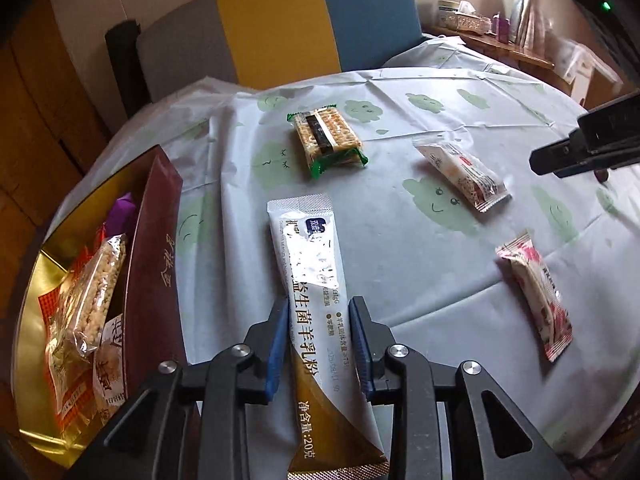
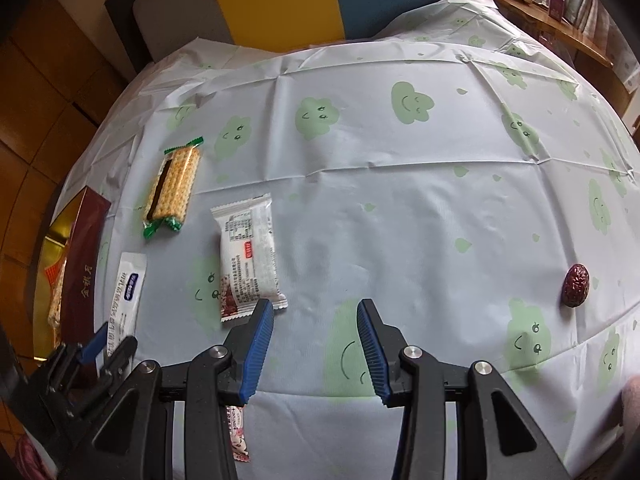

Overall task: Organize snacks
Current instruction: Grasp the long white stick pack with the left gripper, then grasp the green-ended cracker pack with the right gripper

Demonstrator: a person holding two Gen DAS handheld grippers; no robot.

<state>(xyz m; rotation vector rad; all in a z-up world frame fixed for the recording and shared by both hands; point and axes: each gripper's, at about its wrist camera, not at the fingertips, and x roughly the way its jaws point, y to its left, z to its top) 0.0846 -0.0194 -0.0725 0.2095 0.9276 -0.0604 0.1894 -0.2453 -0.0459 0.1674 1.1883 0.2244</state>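
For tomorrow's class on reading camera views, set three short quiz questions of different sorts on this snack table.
1. True or false: the long white and gold powder sachet lies between the left tongs.
2. What do the right tongs hold?
3. Where is the dark red dried date: A in the maroon and gold gift box, B on the cloud-print tablecloth?

Key: 1 true; 2 nothing; 3 B.

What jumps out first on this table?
A long silver powder sachet lies between the left gripper's blue pads. A dark red gift box at the table's left edge already holds snacks. A lone red date sits far right.
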